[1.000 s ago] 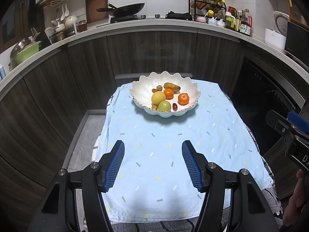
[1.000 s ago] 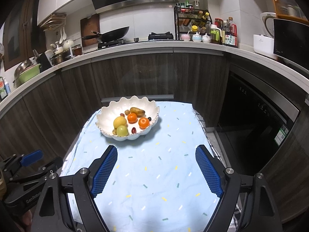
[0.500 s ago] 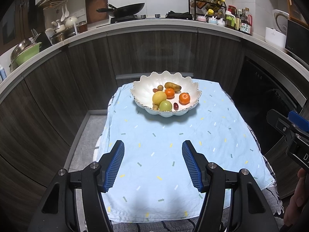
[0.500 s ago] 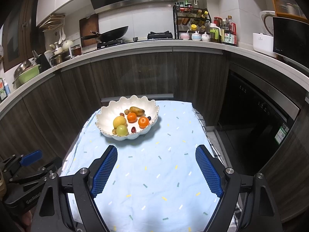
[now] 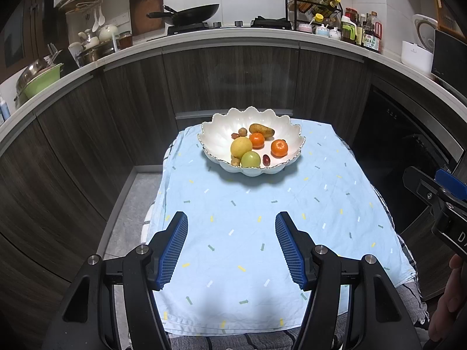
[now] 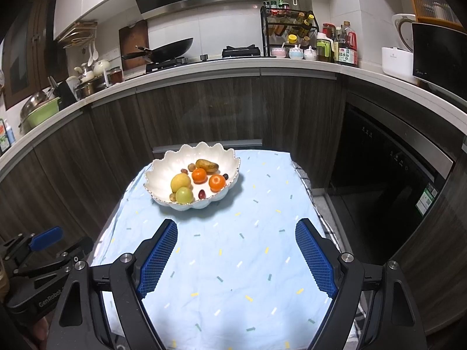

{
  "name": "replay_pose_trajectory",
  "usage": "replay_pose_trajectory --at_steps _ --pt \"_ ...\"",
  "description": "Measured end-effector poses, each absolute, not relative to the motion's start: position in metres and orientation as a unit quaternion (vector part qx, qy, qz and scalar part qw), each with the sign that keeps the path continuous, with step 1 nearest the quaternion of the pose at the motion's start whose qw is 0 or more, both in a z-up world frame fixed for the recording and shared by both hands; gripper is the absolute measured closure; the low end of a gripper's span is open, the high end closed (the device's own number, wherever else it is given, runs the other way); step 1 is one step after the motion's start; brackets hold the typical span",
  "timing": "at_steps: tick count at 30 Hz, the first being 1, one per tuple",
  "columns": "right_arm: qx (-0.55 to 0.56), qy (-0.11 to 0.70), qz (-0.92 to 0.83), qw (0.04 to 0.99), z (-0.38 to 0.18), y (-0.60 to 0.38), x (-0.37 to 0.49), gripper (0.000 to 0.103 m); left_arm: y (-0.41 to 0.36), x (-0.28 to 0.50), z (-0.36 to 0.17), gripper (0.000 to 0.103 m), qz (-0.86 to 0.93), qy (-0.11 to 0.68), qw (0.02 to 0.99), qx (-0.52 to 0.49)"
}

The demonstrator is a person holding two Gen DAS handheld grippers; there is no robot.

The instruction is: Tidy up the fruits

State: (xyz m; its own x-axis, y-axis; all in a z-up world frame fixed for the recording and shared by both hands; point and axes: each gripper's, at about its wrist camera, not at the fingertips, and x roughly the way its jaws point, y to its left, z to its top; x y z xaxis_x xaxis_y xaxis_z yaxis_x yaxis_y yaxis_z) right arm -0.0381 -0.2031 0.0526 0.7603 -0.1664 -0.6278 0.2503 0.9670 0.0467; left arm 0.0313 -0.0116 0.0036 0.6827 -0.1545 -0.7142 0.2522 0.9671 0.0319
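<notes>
Both grippers — left gripper, right gripper — hang open, empty over my cloth; every fruit sits in the bowl — looks finished, nothing loose.

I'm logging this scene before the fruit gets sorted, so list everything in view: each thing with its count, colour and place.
bowl: one, white, scalloped, far end of the table
tablecloth: one, light blue with small dashes, covering the table
oranges: two, orange, right and middle of the bowl
lemon: one, yellow, left of the oranges
green fruit: one, yellow-green, front of the bowl
oblong fruit: one, brownish, back of the bowl
small fruits: several, dark red or brown, scattered in the bowl
wok: one, black, on the stove
bottles: several, on the counter, right
left hand-held gripper: blue pads, open, empty
right hand-held gripper: blue pads, open, empty
</notes>
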Motion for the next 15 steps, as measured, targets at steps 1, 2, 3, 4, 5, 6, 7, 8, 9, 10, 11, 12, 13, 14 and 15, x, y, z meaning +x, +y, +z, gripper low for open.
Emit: replay_pose_trajectory --at_steps 1,2,3,4,5,6,7,8,9,10,11,12,13,14,15 --pt "0.064 0.328 -0.111 0.936 0.0523 -0.2029 -0.0381 0.019 -0.0113 0.0314 0.0034 0.041 -0.111 0.383 0.915 0.064" --pt "0.064 0.328 -0.112 0.936 0.0515 -0.2026 -0.0383 0.019 -0.0117 0.0314 0.0029 0.041 -0.111 0.384 0.915 0.063" --pt "0.065 0.329 -0.112 0.935 0.0504 -0.202 -0.0383 0.019 -0.0118 0.0315 0.0026 0.041 -0.111 0.384 0.914 0.063" --pt "0.065 0.33 -0.112 0.935 0.0499 -0.2017 -0.0387 0.019 -0.0112 0.0315 0.0026 0.041 -0.11 0.385 0.914 0.063" --pt "0.065 0.33 -0.112 0.935 0.0481 -0.2009 -0.0379 0.019 -0.012 0.0316 0.0024 0.04 -0.111 0.384 0.914 0.063" --pt "0.066 0.331 -0.112 0.935 0.0474 -0.2005 -0.0383 0.019 -0.0118 0.0315 0.0024 0.04 -0.11 0.384 0.914 0.064" --pt "0.066 0.331 -0.112 0.935 0.0477 -0.2008 -0.0374 0.019 -0.012 0.0315 0.0025 0.037 -0.11 0.384 0.915 0.064" --pt "0.066 0.331 -0.112 0.935 0.048 -0.2011 -0.0371 0.019 -0.0122 0.0317 0.0026 0.035 -0.111 0.383 0.915 0.064" --pt "0.066 0.331 -0.112 0.934 0.0472 -0.2008 -0.0365 0.019 -0.0129 0.0318 0.0023 0.035 -0.111 0.383 0.915 0.064" --pt "0.067 0.331 -0.112 0.934 0.0468 -0.2001 -0.0362 0.019 -0.0131 0.0319 0.0022 0.035 -0.111 0.383 0.915 0.064" --pt "0.067 0.332 -0.112 0.934 0.0467 -0.2001 -0.0359 0.019 -0.0132 0.0319 0.002 0.035 -0.111 0.383 0.915 0.065" --pt "0.067 0.332 -0.112 0.934 0.0468 -0.2004 -0.0359 0.019 -0.0134 0.0318 0.002 0.035 -0.111 0.384 0.915 0.064" --pt "0.067 0.332 -0.112 0.934 0.046 -0.1995 -0.0363 0.019 -0.0134 0.0317 0.002 0.035 -0.111 0.384 0.915 0.064" --pt "0.067 0.332 -0.112 0.934 0.0469 -0.2005 -0.0359 0.019 -0.0138 0.0315 0.0016 0.035 -0.11 0.384 0.914 0.064" --pt "0.067 0.332 -0.112 0.934 0.0469 -0.2005 -0.0358 0.019 -0.0137 0.0316 0.0016 0.035 -0.111 0.384 0.915 0.064"
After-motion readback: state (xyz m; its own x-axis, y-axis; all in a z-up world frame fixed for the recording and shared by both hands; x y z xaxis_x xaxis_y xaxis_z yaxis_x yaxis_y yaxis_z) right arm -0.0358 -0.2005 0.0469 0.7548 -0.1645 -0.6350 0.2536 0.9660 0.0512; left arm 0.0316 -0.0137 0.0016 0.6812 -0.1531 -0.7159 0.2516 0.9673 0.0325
